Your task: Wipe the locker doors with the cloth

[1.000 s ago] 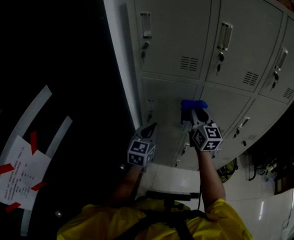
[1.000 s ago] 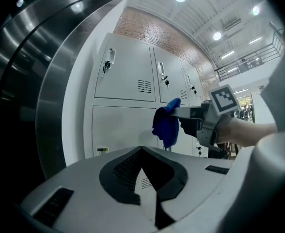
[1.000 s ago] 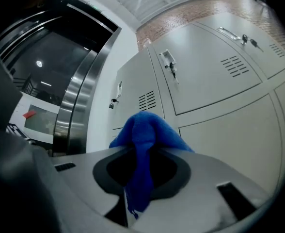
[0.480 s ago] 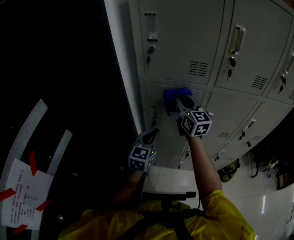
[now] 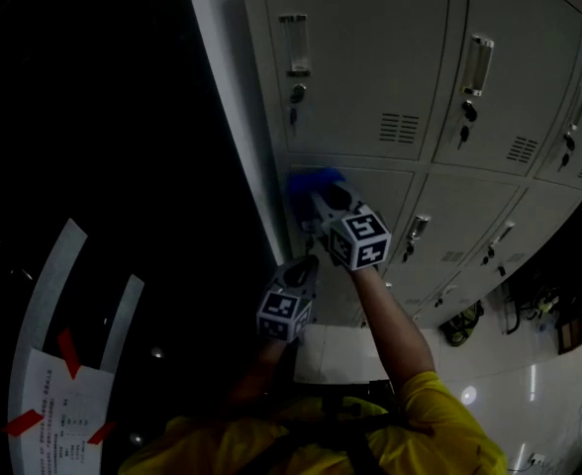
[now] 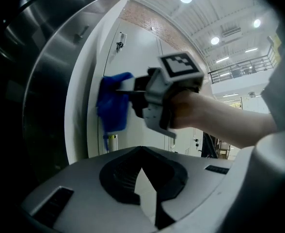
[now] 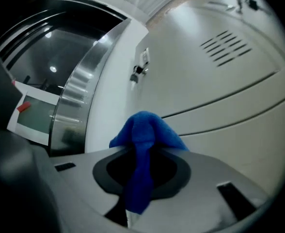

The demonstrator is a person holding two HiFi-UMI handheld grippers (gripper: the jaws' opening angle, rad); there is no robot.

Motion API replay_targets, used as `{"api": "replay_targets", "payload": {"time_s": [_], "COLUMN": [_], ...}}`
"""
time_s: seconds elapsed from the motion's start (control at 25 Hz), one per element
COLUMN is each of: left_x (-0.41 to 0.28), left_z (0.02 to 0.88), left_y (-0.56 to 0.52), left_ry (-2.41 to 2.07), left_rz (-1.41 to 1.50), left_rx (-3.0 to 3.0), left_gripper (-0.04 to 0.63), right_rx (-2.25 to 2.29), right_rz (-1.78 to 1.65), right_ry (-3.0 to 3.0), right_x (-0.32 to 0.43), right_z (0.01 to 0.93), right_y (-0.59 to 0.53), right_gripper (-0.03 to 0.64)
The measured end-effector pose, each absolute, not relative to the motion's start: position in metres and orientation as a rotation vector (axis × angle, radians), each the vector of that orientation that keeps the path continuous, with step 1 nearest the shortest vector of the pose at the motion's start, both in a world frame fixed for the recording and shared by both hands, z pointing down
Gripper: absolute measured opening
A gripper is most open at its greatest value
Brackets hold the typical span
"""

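Note:
My right gripper [image 5: 316,194] is shut on a blue cloth [image 5: 308,181] and presses it against the upper left corner of a lower grey locker door [image 5: 370,221]. In the right gripper view the cloth [image 7: 143,140] bunches out of the jaws, close to the door seam. The left gripper view shows the cloth [image 6: 112,105] flat on the white door, with the right gripper [image 6: 128,93] behind it. My left gripper [image 5: 306,265] hangs lower, near the locker's left edge, jaws together and holding nothing.
Grey locker doors [image 5: 365,57] with handles, keys and vent slots fill the upper right. A dark steel panel [image 5: 103,117] lies left of the lockers. A paper notice [image 5: 68,419] with red tape sits at the lower left. Pale floor [image 5: 529,384] shows at the lower right.
My right gripper has slid the cloth left and upward across the lower door, from its middle to its upper left corner. The left gripper has stayed about where it was.

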State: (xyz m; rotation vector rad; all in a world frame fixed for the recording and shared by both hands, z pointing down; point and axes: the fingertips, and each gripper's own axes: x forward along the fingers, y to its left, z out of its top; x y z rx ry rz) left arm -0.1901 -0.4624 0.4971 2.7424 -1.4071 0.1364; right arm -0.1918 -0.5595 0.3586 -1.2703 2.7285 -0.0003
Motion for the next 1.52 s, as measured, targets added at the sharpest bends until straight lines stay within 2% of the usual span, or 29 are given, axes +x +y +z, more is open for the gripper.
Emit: {"api": "replay_targets", "payload": {"time_s": [0.2, 0.32, 0.44, 0.76, 0.88, 1.0, 1.24, 1.32, 1.44, 1.52], "left_x": [-0.179, -0.172, -0.165, -0.18, -0.188, -0.193, -0.193, -0.186, -0.179, -0.179], "left_z": [0.491, 0.488, 0.489, 0.512, 0.516, 0.511, 0.52, 0.518, 0.513, 0.514], "left_y": [-0.465, -0.467, -0.464, -0.457, -0.455, -0.454, -0.457, -0.46, -0.462, -0.462], "left_ry": [-1.357, -1.344, -1.316, -1.384, -1.407, -1.427, -1.394, -1.372, -1.355, -1.352], "left_rz": [0.137, 0.119, 0.133, 0.177, 0.172, 0.168, 0.19, 0.184, 0.179, 0.184], "left_rx": [2.742, 2.734, 2.741, 2.687, 2.672, 2.667, 2.675, 2.683, 2.703, 2.71], "left_gripper": [-0.003, -0.002, -0.002, -0.002, -0.002, -0.002, -0.002, -0.002, -0.002, -0.002], "right_rx": [-1.69, -1.726, -1.656, -1.208, -1.134, -1.197, -1.711, -1.779, -1.733, -1.634], "right_rz": [-0.054, -0.036, -0.059, -0.051, -0.05, -0.073, -0.051, -0.075, -0.1, -0.105], "right_ry": [2.44, 2.429, 2.491, 2.854, 2.889, 2.846, 2.556, 2.513, 2.48, 2.517], "right_x": [-0.025, 0.015, -0.007, -0.209, -0.243, -0.213, -0.036, 0.001, 0.007, -0.017], "right_z": [0.394, 0.41, 0.421, 0.436, 0.432, 0.436, 0.472, 0.488, 0.496, 0.493], "right_y": [-0.541, -0.543, -0.551, -0.572, -0.572, -0.566, -0.55, -0.55, -0.552, -0.553], "right_gripper": [0.072, 0.072, 0.072, 0.072, 0.072, 0.072, 0.072, 0.072, 0.072, 0.072]}}
